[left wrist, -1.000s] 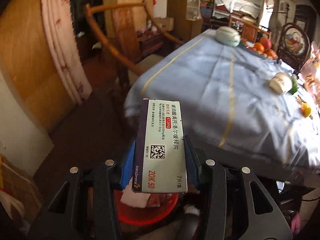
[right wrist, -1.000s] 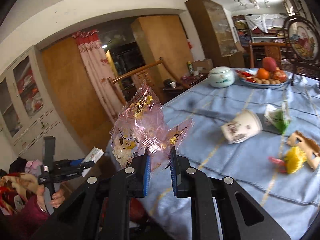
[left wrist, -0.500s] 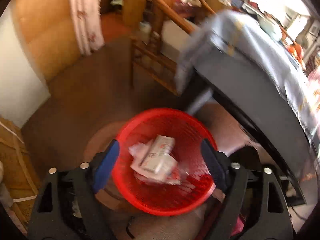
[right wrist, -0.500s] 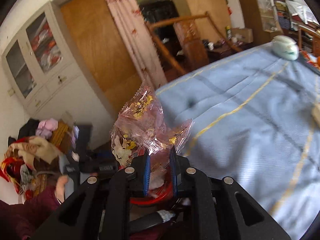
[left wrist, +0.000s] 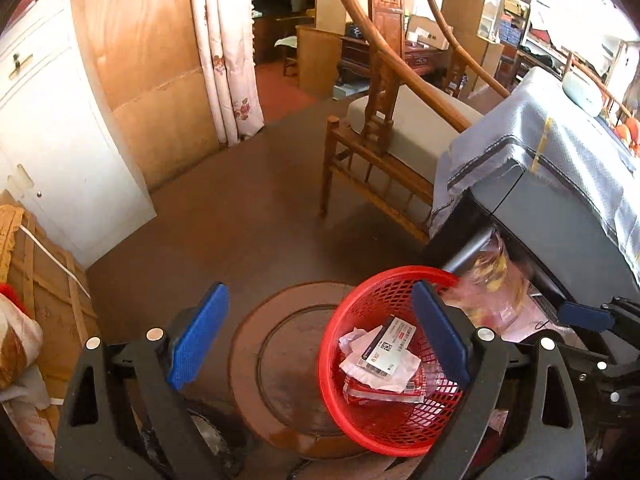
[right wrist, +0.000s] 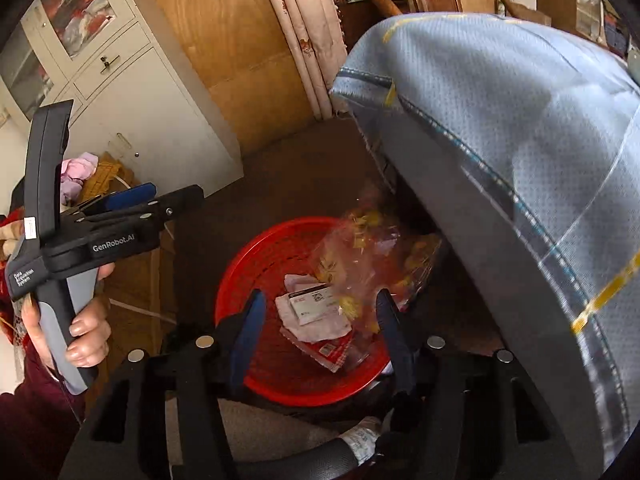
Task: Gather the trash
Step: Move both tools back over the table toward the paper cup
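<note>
Several scraps already lie in the red basket, a medicine box on top. At twelve o'clock of the right gripper, whose jaws are opening, the pink wrapper drops free above it. Left gripper, opening wide, holds nothing. Beyond, the table may still hold trash.

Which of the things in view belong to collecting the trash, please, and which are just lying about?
Job:
round red mesh plastic basket
white cardboard medicine box
crinkly pink-and-gold plastic wrapper

Lying about:
curved-back wooden armchair
blue-grey tablecloth
white cabinet
</note>
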